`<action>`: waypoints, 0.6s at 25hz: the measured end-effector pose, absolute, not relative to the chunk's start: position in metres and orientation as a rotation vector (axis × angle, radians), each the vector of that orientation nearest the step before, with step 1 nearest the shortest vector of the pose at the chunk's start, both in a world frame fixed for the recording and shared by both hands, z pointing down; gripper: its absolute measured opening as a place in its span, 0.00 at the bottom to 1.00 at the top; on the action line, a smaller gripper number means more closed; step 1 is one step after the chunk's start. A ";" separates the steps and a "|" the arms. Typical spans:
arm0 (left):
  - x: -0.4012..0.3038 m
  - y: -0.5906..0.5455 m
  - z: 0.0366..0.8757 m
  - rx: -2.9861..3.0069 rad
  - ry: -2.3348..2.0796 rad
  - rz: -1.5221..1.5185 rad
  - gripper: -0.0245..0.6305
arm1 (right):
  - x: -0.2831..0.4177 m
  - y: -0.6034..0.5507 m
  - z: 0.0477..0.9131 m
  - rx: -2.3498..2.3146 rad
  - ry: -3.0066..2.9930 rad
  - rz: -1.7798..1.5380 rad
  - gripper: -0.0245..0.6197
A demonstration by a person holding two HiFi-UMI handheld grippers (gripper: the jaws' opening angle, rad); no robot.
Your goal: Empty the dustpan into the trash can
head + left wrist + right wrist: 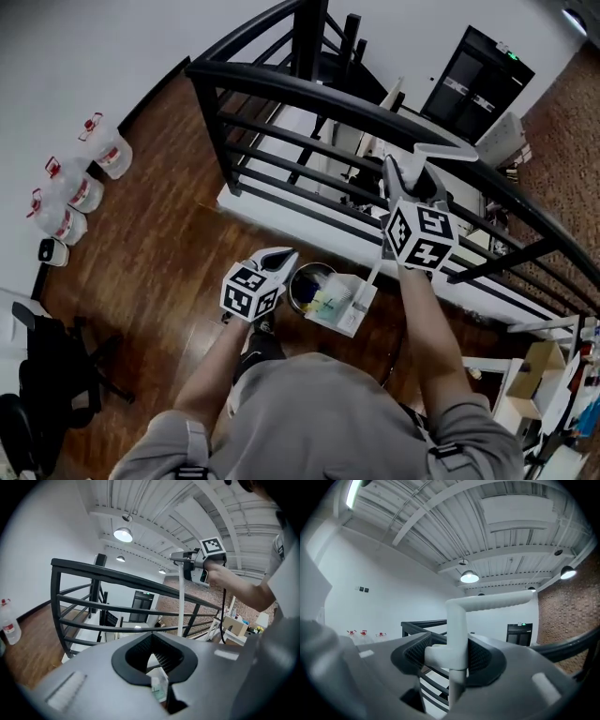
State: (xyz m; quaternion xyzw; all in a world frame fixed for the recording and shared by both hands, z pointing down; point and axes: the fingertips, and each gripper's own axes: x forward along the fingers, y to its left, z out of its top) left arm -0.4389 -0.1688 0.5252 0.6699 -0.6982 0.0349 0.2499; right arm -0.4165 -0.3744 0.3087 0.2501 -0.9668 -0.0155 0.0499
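Note:
My right gripper (412, 169) is shut on the white L-shaped handle (446, 150) of a long-handled dustpan. In the right gripper view the handle (457, 620) stands upright between the jaws (452, 651). The pole (375, 267) runs down to the white pan (345, 302), which carries litter and hangs beside a small round metal trash can (302, 281) on the wooden floor. My left gripper (287, 254) hovers above the can's left side, its tips together and holding nothing (151, 641). The left gripper view shows the right gripper (194, 565) and the pole (180, 602).
A black metal railing (309, 89) runs across just beyond the can. Three water jugs (70, 192) stand by the left wall. A black office chair (37, 366) is at the lower left. A cardboard box (534, 366) and white shelving stand at the right.

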 end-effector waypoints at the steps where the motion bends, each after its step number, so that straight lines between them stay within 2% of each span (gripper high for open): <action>1: -0.453 -0.170 0.525 1.838 -1.894 0.100 0.04 | -0.433 -0.375 0.310 0.771 -2.931 -0.050 0.36; 6: -0.514 -0.168 0.519 1.884 -1.844 0.082 0.04 | -0.503 -0.373 0.332 0.812 -2.852 -0.041 0.36; 15: -0.566 -0.167 0.537 1.893 -1.765 0.047 0.04 | -0.567 -0.403 0.353 0.920 -2.736 -0.108 0.36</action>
